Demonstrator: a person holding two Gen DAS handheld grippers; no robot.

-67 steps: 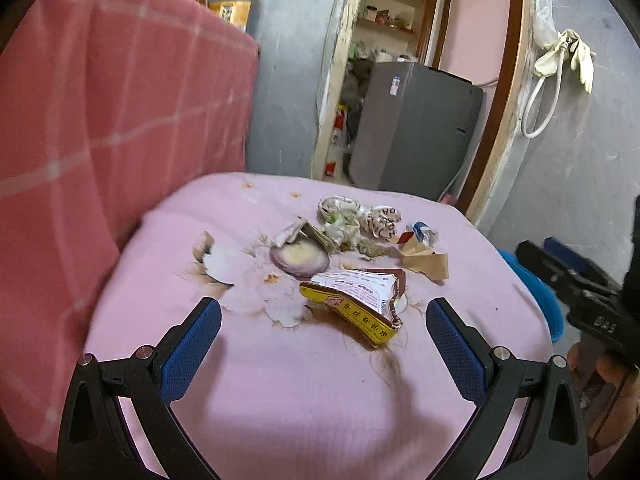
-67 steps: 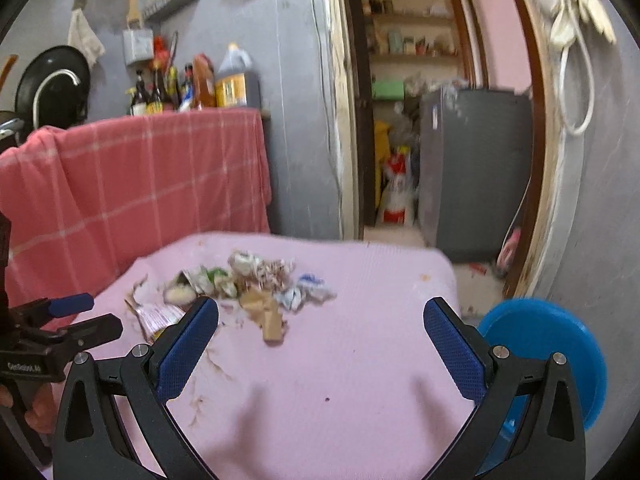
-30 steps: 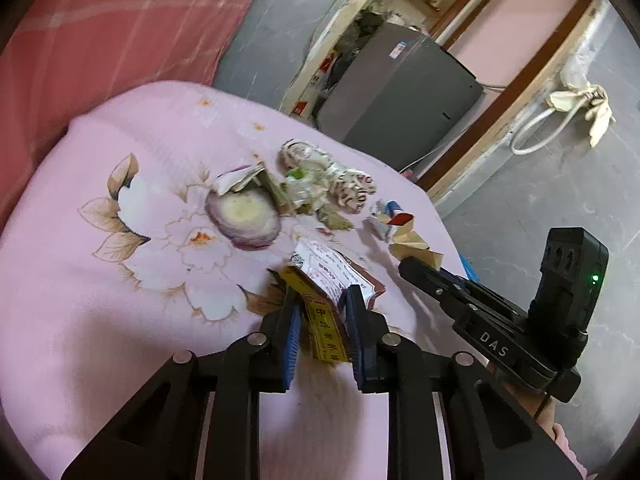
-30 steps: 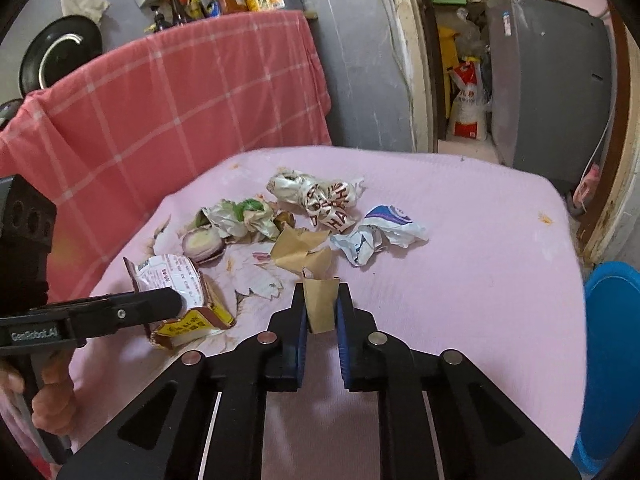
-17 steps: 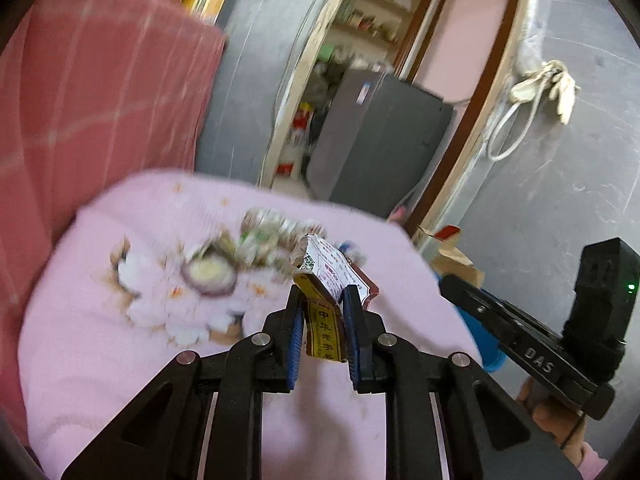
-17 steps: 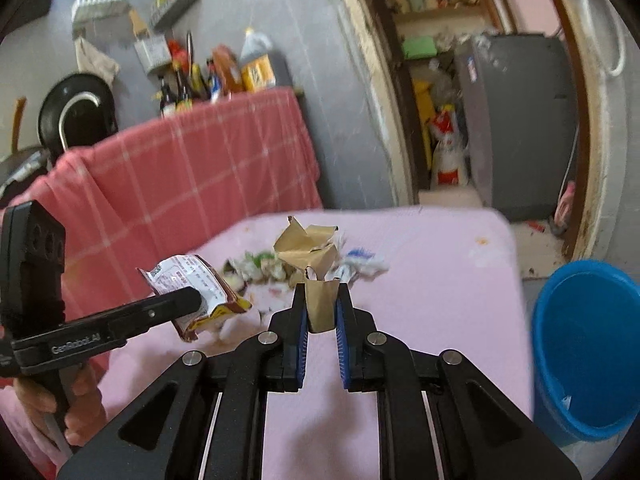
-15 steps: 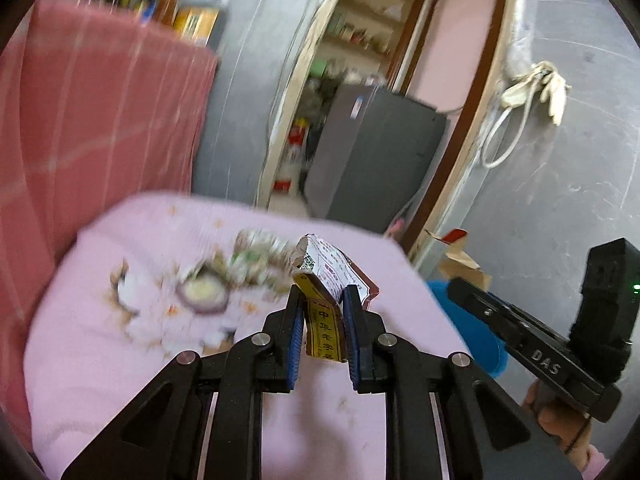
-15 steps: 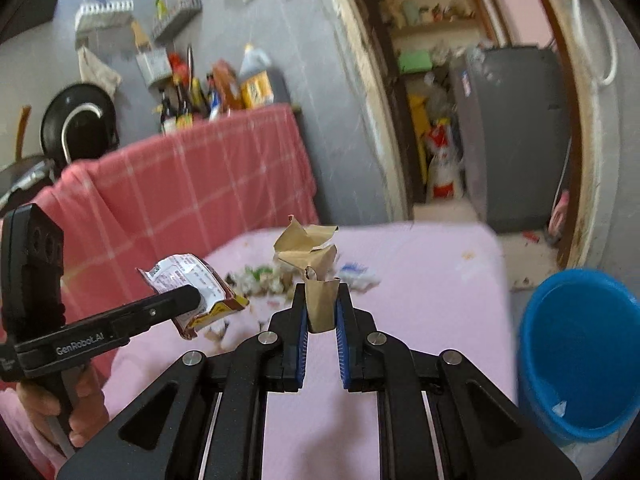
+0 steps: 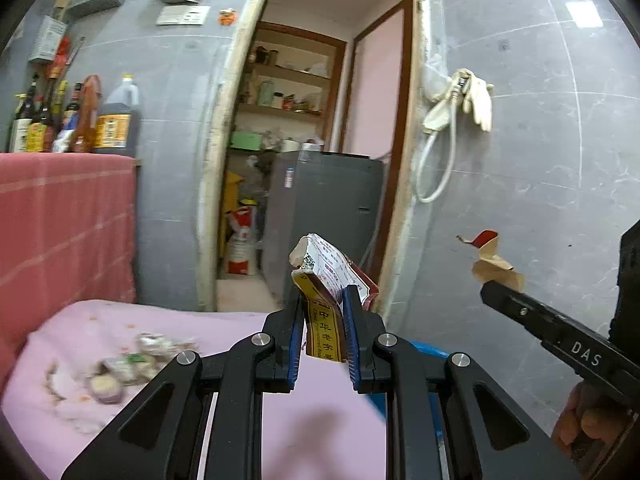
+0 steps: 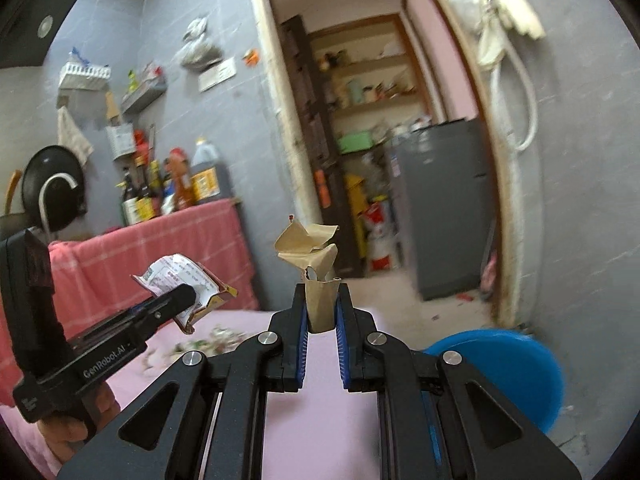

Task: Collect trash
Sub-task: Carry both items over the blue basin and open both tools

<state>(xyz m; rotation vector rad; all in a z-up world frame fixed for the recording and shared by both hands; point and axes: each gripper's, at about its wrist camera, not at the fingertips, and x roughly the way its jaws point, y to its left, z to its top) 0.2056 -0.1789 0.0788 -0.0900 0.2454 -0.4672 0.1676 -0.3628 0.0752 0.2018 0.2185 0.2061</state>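
Your right tool (image 10: pixel 322 320) grips brown paper (image 10: pixel 310 248), your left tool (image 9: pixel 323 328) a printed wrapper (image 9: pixel 326 268) — the blue bucket (image 10: pixel 512 364) sits lower-right, nearer your right tool.

Glossy printed wrapper (image 9: pixel 326 276), matt brown paper (image 10: pixel 314 256)

Both fisheye views were moderately bright under soft, diffuse daylight. Straight lines bowed strongly toward the black circular borders. A ceiling light (image 9: pixel 585 13) glared faintly at the upper right. Motion blur smeared the trash pile (image 9: pixel 124 364) and the blue bucket (image 10: pixel 504 364). A soft shadow lay on the pink tablecloth (image 9: pixel 320 412).
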